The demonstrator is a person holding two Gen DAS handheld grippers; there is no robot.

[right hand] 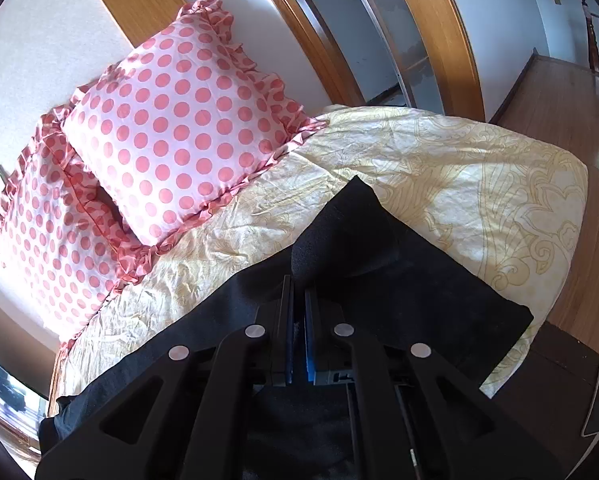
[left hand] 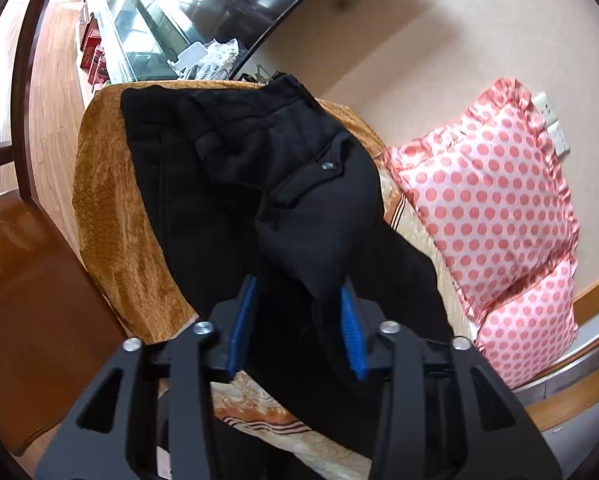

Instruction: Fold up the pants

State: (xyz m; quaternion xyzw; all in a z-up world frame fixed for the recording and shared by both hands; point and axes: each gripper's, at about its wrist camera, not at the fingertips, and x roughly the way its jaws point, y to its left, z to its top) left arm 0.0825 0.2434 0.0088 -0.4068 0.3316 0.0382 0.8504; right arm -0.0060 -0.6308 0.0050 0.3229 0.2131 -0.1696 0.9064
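Black pants (left hand: 235, 184) lie on the bed, waist end far from the camera, a buttoned back pocket (left hand: 327, 166) up. My left gripper (left hand: 297, 300) is open, its blue pads either side of a raised fold of the black cloth; the cloth touches the right pad (left hand: 351, 328). In the right wrist view my right gripper (right hand: 298, 300) is shut on a fold of the pants (right hand: 399, 292), which rises in a peak ahead of the fingertips. The cloth spreads left and right under the gripper.
The bed has a cream and gold patterned cover (right hand: 479, 168). Two pink polka-dot pillows (right hand: 171, 128) lean at the wall; they also show in the left wrist view (left hand: 487, 200). A glass cabinet (left hand: 147, 40) and wood floor (left hand: 55, 80) lie beyond the bed. A brown chair (left hand: 27, 288) stands left.
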